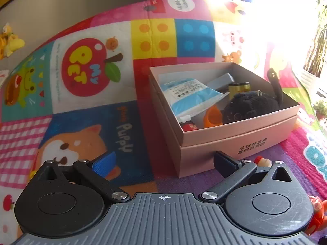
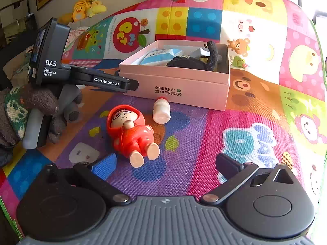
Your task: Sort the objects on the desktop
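Patchwork play mat (image 2: 235,122), bright cartoon print, carries everything; framed pictures and yellow plush toys sit against the far wall.

Item: right gripper (image 2: 165,164). Its jaws stand wide apart with nothing between them, and it hangs over the mat.

Item: left gripper (image 1: 163,164). Its jaws are likewise spread and empty. From the right wrist camera I see its body off to the left of my right gripper, fingers reaching toward the box's near corner.

Item: red hooded doll (image 2: 132,132). It lies on its back just ahead of the right gripper, feet nearest, close to the blue pad.

Item: small white bottle (image 2: 161,110). It lies on its side beyond the doll, just in front of the box.

Item: pink box (image 2: 177,89). It sits ahead of both grippers, open, and already holds a blue-and-white pouch (image 1: 190,96), a black plush (image 1: 251,106), an orange piece and more.

Risks, as I judge them: the doll is rounded and glossy, so a pinch on the legs could let it pivot or slip; the bottle may roll if nudged; both grippers converge near the box and might collide.

View differences: the left wrist camera shows the box contents clearly but only slivers of the doll and bottle; the right shows both loose items whole, contents mostly hidden by the box wall.
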A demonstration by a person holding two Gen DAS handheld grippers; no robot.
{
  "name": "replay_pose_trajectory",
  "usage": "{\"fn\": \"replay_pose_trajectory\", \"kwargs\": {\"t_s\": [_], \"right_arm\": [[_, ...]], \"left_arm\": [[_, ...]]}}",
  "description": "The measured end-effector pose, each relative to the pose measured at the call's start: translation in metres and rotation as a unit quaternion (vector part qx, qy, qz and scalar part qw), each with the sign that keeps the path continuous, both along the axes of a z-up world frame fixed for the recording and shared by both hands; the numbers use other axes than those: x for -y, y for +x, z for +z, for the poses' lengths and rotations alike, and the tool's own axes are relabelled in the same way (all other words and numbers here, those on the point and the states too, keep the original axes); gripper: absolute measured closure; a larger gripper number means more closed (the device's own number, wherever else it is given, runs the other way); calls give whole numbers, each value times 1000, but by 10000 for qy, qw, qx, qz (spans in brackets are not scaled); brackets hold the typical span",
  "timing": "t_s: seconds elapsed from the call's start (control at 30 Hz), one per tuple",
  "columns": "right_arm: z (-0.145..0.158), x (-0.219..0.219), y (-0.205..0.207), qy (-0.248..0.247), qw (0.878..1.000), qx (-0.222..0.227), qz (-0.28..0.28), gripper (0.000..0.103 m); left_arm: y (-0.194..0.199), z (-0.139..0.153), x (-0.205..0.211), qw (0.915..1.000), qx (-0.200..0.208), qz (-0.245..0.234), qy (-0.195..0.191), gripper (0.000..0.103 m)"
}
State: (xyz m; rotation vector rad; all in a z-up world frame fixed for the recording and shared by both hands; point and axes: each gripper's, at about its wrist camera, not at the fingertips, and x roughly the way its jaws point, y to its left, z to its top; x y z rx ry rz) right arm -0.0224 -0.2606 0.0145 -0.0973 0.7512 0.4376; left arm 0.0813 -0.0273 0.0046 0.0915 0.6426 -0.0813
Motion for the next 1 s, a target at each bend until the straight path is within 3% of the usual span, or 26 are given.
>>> {"fn": "replay_pose_trajectory", "kwargs": {"t_s": [0.07, 0.17, 0.33, 0.5, 0.57, 0.7, 0.8, 0.93, 1.0], "right_arm": [[1, 2, 2, 43, 10000, 26, -56, 0], [1, 4, 8, 89, 9998, 0, -152, 0], [-16, 6, 5, 191, 9990, -299, -271, 0], [-21, 3, -13, -7, 9997, -165, -159, 0], [-23, -2, -18, -88, 9998, -143, -59, 0], [-25, -17, -25, -391, 9990, -19, 211, 0], [-25, -18, -26, -370, 9990, -16, 232, 0], [-26, -18, -27, -348, 9992, 4, 204, 0], [-26, -18, -27, -347, 9992, 15, 190, 0]], "left_arm": [[-2, 1, -5, 9999, 5, 154, 63, 0], [-9, 6, -11, 9992, -74, 92, -373, 0], [-24, 7, 12, 9911, -268, -861, -983, 0], [-33, -1, 35, 9808, -738, -1303, -1252, 0], [-37, -1, 44, 9738, -862, -1572, -1399, 0], [-47, 3, 55, 9520, -1095, -2245, -1768, 0], [-49, 8, 49, 9399, -1149, -2432, -2101, 0], [-49, 11, 37, 9508, -1111, -2104, -1983, 0], [-51, 7, 35, 9466, -1255, -2083, -2114, 0]]}}
